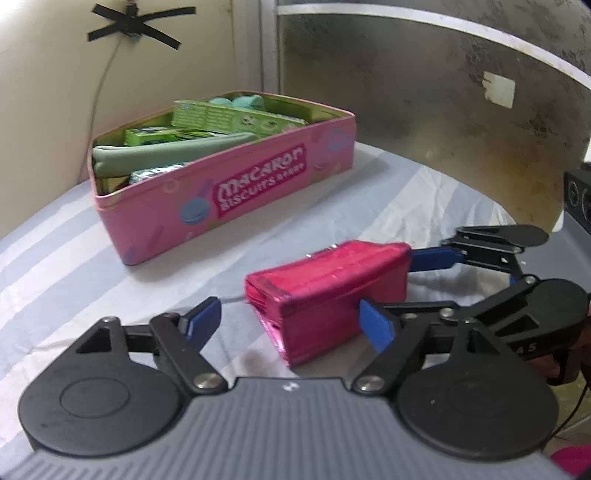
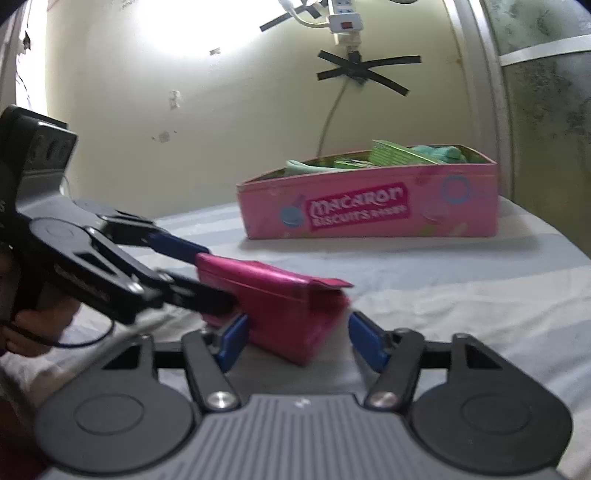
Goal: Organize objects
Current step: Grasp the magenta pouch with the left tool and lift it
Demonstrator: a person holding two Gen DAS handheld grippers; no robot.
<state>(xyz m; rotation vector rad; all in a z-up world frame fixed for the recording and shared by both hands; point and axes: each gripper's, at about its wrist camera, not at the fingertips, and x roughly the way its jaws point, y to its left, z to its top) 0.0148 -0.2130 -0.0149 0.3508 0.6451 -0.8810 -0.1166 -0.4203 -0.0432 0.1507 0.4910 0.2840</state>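
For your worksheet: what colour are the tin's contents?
Green items inside the pink biscuit tin; left wrist view.

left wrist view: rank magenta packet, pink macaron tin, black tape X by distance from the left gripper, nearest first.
1. magenta packet: just ahead of the left gripper, right of centre, on the striped cloth.
2. pink macaron tin: farther back, left of centre.
3. black tape X: on the wall, behind the tin.

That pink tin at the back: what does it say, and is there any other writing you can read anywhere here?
"Macaron Biscuits": pink label on the side of the pink tin.
Small characters right after "Biscuits": too blurred to read.
Print on the green packets inside the tin: too small to read.
Pale letters on a gripper's black arm: too blurred to read.
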